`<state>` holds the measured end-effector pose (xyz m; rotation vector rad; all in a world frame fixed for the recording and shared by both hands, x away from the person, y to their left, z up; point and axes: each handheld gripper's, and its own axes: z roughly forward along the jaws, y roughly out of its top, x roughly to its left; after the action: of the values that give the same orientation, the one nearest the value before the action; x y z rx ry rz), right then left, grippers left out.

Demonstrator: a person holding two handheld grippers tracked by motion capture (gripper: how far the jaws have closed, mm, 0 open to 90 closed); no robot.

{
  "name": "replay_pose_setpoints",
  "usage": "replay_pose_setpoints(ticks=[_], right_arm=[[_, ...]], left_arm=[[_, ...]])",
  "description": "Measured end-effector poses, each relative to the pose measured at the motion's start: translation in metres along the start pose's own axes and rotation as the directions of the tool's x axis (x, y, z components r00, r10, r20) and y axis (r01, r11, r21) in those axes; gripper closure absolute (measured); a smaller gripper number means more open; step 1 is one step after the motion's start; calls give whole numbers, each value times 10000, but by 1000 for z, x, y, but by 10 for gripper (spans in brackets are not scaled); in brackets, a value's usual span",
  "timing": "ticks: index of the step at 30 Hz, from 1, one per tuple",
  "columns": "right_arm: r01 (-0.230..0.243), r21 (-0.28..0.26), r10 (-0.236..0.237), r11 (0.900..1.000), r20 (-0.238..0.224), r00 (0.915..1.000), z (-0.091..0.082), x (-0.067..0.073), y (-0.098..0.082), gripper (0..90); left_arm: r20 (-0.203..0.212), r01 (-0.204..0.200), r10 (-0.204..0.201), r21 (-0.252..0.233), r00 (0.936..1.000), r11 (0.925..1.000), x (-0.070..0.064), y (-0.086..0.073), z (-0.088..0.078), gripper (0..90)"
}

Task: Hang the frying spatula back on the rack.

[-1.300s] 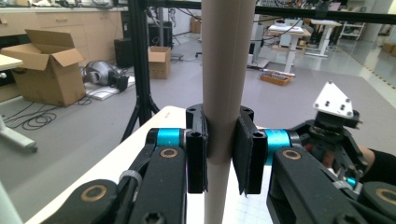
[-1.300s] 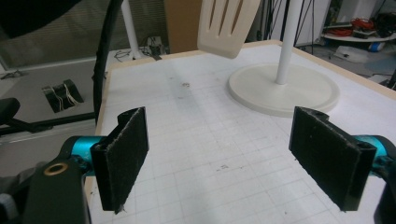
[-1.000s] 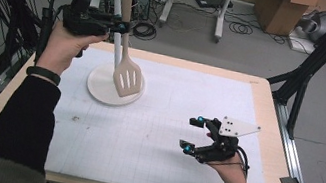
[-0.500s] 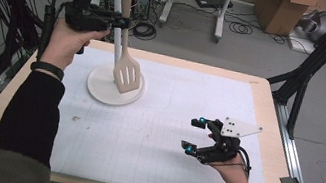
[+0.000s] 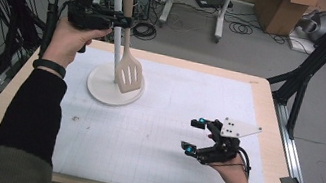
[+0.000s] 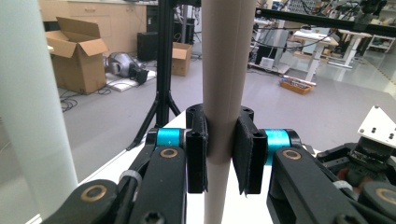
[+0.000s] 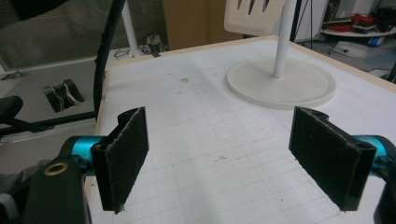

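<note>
The left gripper (image 5: pixel 123 22) stays clenched on the spatula (image 5: pixel 126 72) handle, now lifted slightly higher beside the stand (image 5: pixel 114 90) pole, nearer its top hooks. The right gripper (image 5: pixel 195 135) rests open over the table (image 5: pixel 263 89).

Beige spatula (image 5: pixel 129 76); white stand (image 5: pixel 114 90); white gridded mat (image 5: pixel 153 135); black claw pads (image 7: pixel 125 151).

Cream slotted spatula (image 5: pixel 128 74), upright with blade down, hanging just beside the white pole (image 5: pixel 115 37) of the round-based stand (image 5: pixel 100 88); handle gripped midway.
</note>
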<state>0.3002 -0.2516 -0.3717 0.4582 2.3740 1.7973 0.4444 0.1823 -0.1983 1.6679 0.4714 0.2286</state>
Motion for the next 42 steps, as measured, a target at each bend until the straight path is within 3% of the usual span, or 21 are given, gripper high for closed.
replay_pose_setpoints(ticks=[15, 21, 22, 23, 26, 27, 28, 29, 30, 32, 36, 37, 39, 42], right_arm=[[60, 6, -60, 10000, -13, 10000, 1, 0, 0, 192], [55, 38, -55, 10000, -13, 10000, 1, 0, -1, 192], [32, 63, -32, 10000, -29, 10000, 1, 1, -1, 192], [37, 54, -37, 10000, -26, 10000, 1, 1, -1, 192], [71, 27, -71, 10000, 61, 10000, 0, 1, -1, 191], [-1, 18, 1, 10000, 22, 10000, 0, 1, -1, 191], [-1, 18, 1, 10000, 22, 10000, 0, 1, -1, 191], [38, 0, -38, 10000, 69, 10000, 0, 1, -1, 191], [37, -15, -37, 10000, 69, 10000, -1, 1, -1, 191], [6, 1, -6, 10000, 83, 10000, -1, 1, -1, 192], [33, -35, -32, 10000, 151, 9999, -2, 1, -1, 191], [17, -61, -16, 10000, 184, 9998, -2, 0, -2, 191], [-57, -12, 57, 10000, 184, 9998, -2, 0, -3, 191], [-166, -6, 166, 9999, 291, 9994, -2, 0, -5, 184]], left_arm=[[-483, 415, -430, -306, 9979, 9987, 14, -3, -3, 763], [-539, 452, -450, 14, 9975, 9990, 16, -7, -3, 757], [-543, 395, -402, -138, 9977, 9991, 16, -8, -3, 753], [-556, 433, -455, -407, 9974, 9982, 16, -11, -3, 731], [-701, 443, -482, -562, 9964, 9974, 16, -12, -4, 649], [-978, 440, -497, -588, 9940, 9973, 15, -14, -6, 541], [-978, 440, -497, -588, 9940, 9973, 15, -14, -6, 506], [-1209, 319, -394, -629, 9919, 9975, 14, -16, -8, 506], [-1466, 171, -259, -608, 9889, 9980, 13, -18, -12, 445], [-1549, 254, -339, -567, 9874, 9981, 13, -19, -13, 401], [-1923, -5, -102, -555, 9813, 9985, 6, -27, -23, 287], [-2070, -6, -94, -485, 9783, 9988, 5, -29, -27, 214], [-2233, -150, 51, -426, 9747, 9990, 1, -35, -35, 205], [-2156, -180, 94, -381, 9764, 9991, -7, -45, -48, 188]])
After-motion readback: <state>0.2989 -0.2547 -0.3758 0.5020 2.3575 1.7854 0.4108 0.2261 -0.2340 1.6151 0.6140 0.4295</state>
